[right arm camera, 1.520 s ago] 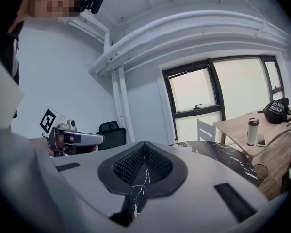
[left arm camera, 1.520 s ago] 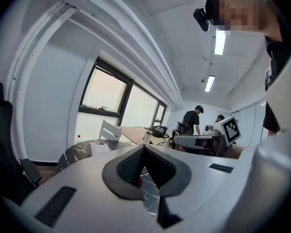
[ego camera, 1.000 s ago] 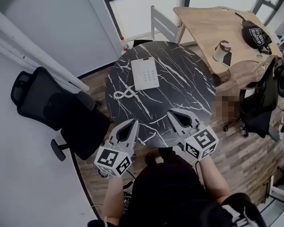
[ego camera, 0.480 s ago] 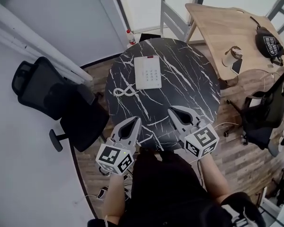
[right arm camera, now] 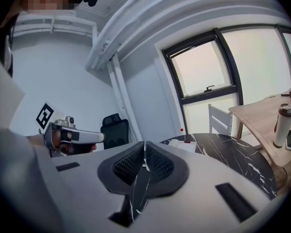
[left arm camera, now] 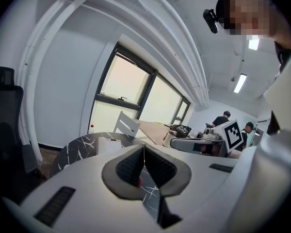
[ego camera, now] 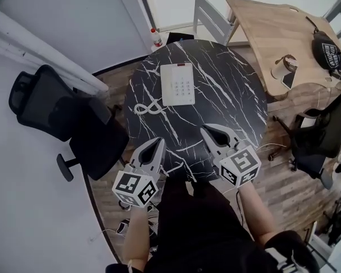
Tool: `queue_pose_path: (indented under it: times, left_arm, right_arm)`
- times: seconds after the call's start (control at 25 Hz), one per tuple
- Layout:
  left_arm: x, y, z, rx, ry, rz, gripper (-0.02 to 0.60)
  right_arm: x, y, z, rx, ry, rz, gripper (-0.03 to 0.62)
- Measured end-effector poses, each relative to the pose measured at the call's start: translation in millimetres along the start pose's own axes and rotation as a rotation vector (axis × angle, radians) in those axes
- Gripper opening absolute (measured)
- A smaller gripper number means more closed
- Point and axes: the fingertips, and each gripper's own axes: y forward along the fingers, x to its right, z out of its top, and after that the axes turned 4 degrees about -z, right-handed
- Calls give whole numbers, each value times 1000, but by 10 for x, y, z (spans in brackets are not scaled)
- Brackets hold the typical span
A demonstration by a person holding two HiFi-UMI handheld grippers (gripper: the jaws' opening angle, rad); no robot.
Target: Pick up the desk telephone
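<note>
Progress: nil. The desk telephone (ego camera: 178, 84) lies flat and untouched toward twelve o'clock on the round marble desk (ego camera: 233, 95), with a looped cord (ego camera: 149, 108) near it at seven o'clock. The left tool (ego camera: 158, 143) and right tool (ego camera: 206, 131) hover at the desk's six o'clock edge, well apart from the telephone. Both have their jaws closed on nothing. In my judgement, approach, opening, grasp and lift are all outstanding.

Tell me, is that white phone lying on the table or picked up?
Lying flat: the desk telephone rests keypad-up on the marble table, with nothing touching it.
</note>
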Motion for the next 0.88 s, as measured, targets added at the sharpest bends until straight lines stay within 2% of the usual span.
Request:
queue_pose_path:
  times: [0.36,0.76,0.8,0.88]
  left_arm:
    - [-583,440,-1,-29,-73,-2,17]
    - [-1147,1003,-172,-129,-114,-76,58]
    - [-1200,1059,-202,-138,-115,-83,66]
    - [-1310,1174,-259,-154,-120,-94,82]
  right_arm:
    - [286,550,-121,-70,15,-52,32]
    - [589,1146,-264,-133,38,-125,35]
    - [615,1197,-298,-143,44,-130,40]
    - [674,1306,-379,-167,54,-136,87]
